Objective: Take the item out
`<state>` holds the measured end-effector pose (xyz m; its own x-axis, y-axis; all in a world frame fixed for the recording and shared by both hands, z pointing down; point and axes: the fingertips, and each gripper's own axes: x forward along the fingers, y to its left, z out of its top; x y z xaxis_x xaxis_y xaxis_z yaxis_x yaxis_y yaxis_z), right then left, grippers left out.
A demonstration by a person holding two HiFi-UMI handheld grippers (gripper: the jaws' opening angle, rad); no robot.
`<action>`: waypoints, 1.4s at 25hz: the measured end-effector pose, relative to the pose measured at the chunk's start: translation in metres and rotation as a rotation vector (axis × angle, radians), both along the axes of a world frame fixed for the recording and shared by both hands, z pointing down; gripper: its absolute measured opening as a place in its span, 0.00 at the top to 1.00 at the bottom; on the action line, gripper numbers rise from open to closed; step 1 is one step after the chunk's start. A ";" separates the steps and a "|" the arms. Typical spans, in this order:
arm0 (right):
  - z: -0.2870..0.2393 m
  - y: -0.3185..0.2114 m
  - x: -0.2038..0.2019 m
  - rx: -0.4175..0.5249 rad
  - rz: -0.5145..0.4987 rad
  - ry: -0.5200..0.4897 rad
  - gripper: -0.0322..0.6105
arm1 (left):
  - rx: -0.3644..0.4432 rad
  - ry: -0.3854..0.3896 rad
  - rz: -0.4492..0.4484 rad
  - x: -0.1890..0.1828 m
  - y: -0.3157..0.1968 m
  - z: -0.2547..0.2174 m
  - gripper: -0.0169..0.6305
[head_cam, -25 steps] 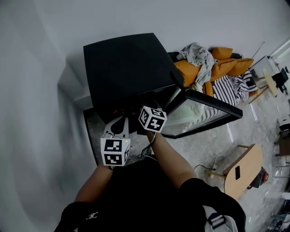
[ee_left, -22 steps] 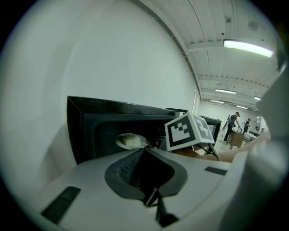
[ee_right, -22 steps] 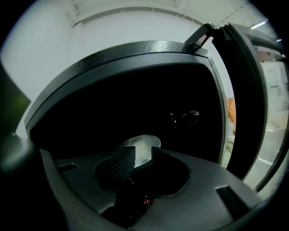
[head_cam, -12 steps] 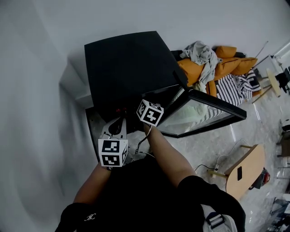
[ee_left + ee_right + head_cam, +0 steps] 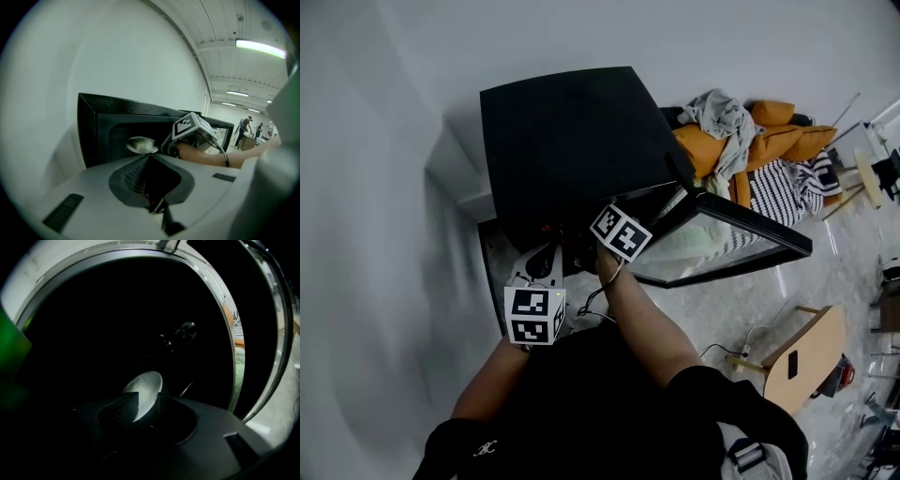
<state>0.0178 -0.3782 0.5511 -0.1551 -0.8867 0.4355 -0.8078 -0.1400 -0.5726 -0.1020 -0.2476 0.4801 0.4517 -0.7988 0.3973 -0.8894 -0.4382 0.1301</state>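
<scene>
Right gripper view: the right tool (image 5: 144, 398) is inside the dark oven (image 5: 93, 310). Its jaws are released and have just been opening wide. The near rim of a white plate (image 5: 149, 382) shows between them, not pinched. The plate appears to lie flat on the oven floor. It looks stiff, glazed, slippery and breakable, so the near rim is the place to grip. The left tool (image 5: 146, 157) hangs outside, clenched on nothing.

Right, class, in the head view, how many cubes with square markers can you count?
2. The lower cube is left of centre, short of the black oven; the upper cube is at the oven's open front. No others show; none seems hidden.
</scene>
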 end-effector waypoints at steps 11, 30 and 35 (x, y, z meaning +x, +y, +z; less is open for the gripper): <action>0.008 0.004 -0.004 -0.073 -0.031 -0.298 0.85 | 0.007 -0.006 0.003 0.003 -0.003 -0.001 0.96; 0.013 0.016 -0.009 -0.094 -0.014 -0.694 0.94 | 0.019 -0.026 0.040 0.021 0.005 -0.002 0.96; 0.013 0.013 -0.011 -0.131 0.013 -0.775 0.87 | 0.023 -0.033 0.040 0.021 0.006 -0.003 0.96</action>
